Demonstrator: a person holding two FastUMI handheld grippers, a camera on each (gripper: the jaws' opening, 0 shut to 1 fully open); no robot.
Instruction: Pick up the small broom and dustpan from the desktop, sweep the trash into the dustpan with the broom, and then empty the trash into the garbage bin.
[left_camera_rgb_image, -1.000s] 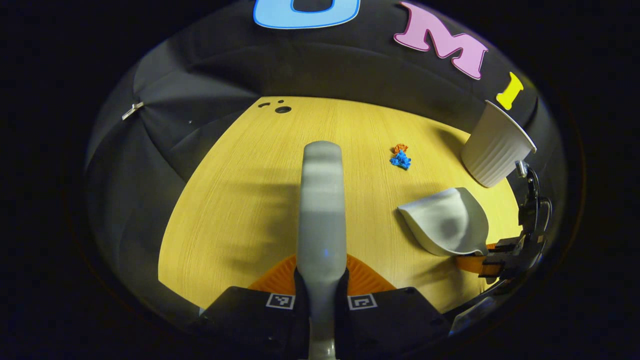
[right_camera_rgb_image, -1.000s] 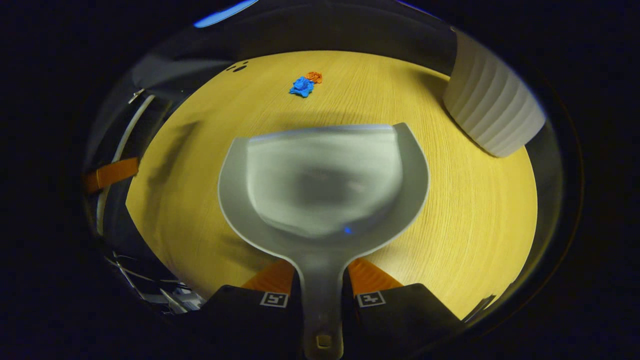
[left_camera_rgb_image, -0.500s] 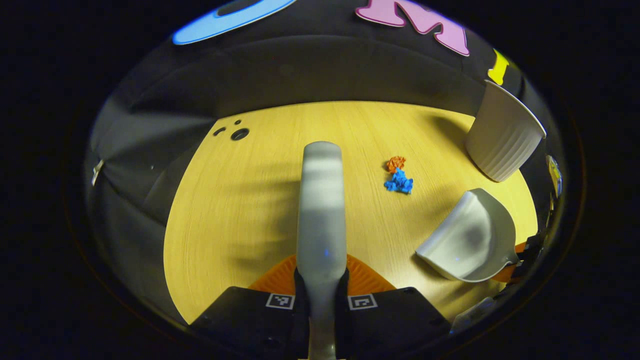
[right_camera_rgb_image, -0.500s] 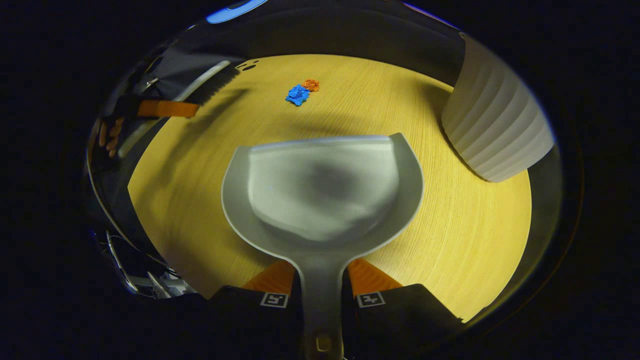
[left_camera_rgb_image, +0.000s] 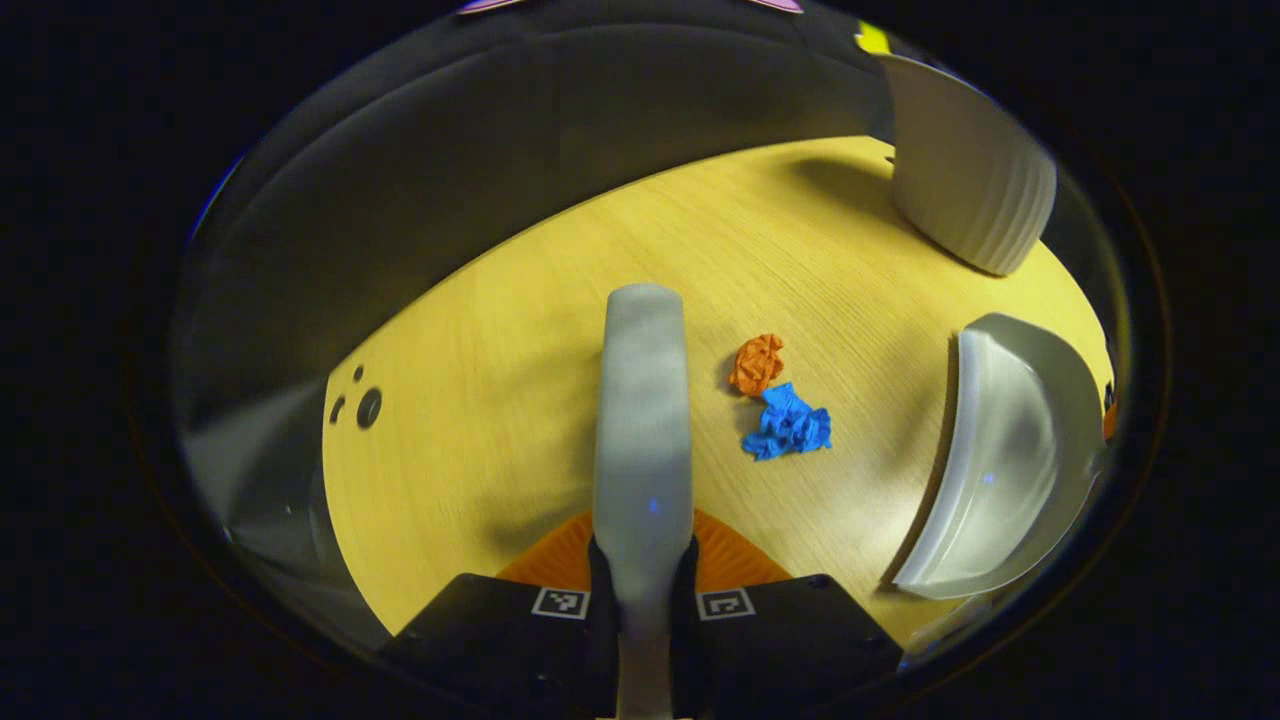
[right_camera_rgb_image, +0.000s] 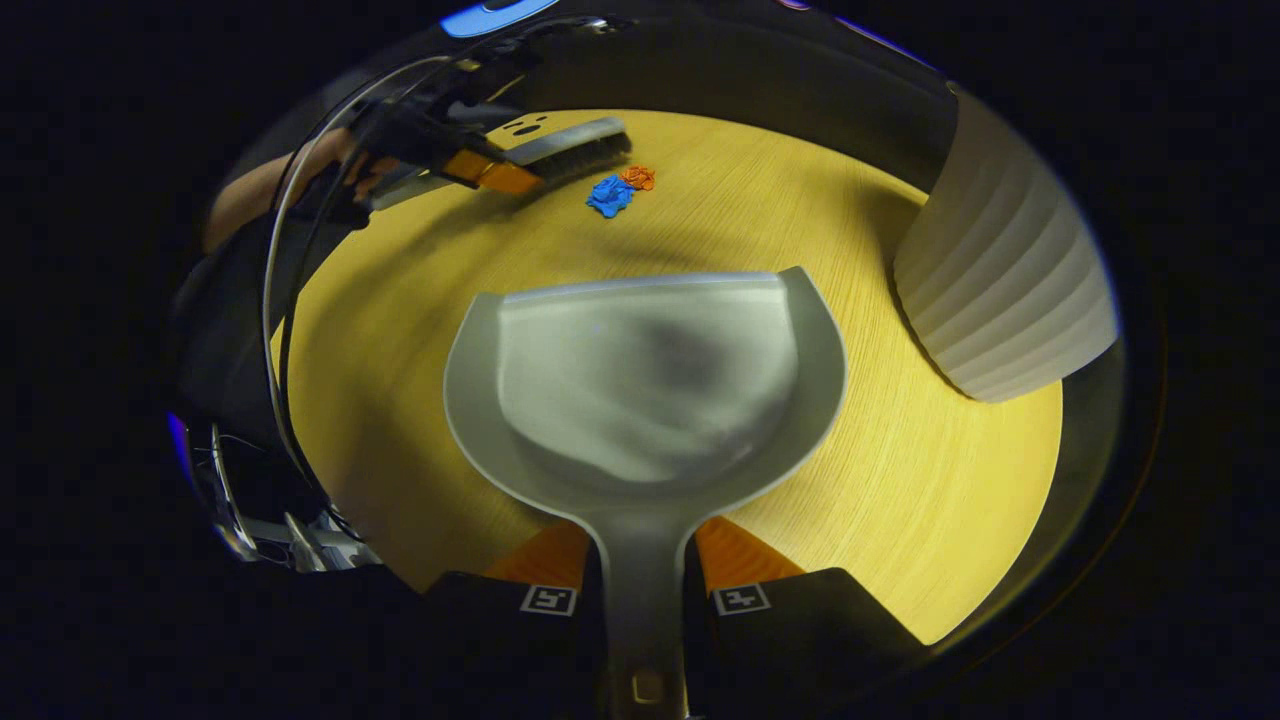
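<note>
My left gripper (left_camera_rgb_image: 642, 565) is shut on the handle of the small grey broom (left_camera_rgb_image: 643, 410), whose back runs straight ahead of me over the wooden desktop (left_camera_rgb_image: 500, 400). Just right of the broom lie an orange paper scrap (left_camera_rgb_image: 757, 362) and a blue paper scrap (left_camera_rgb_image: 788, 423). My right gripper (right_camera_rgb_image: 645, 580) is shut on the handle of the grey dustpan (right_camera_rgb_image: 645, 385), held low with its mouth toward the scraps (right_camera_rgb_image: 610, 195). In the right gripper view the broom head (right_camera_rgb_image: 575, 150) hangs just left of the scraps. The dustpan (left_camera_rgb_image: 1005, 460) also shows at the right of the left gripper view.
A white ribbed garbage bin (right_camera_rgb_image: 1005, 290) stands on the desktop right of the dustpan, and at the far right (left_camera_rgb_image: 965, 175) in the left gripper view. Small dark holes (left_camera_rgb_image: 368, 407) mark the desk near its left edge. Black cloth walls the desk behind.
The broom has swung in toward the scraps, now close beside them. The dustpan has held nearly still, its mouth facing the scraps. The scraps have not moved.
</note>
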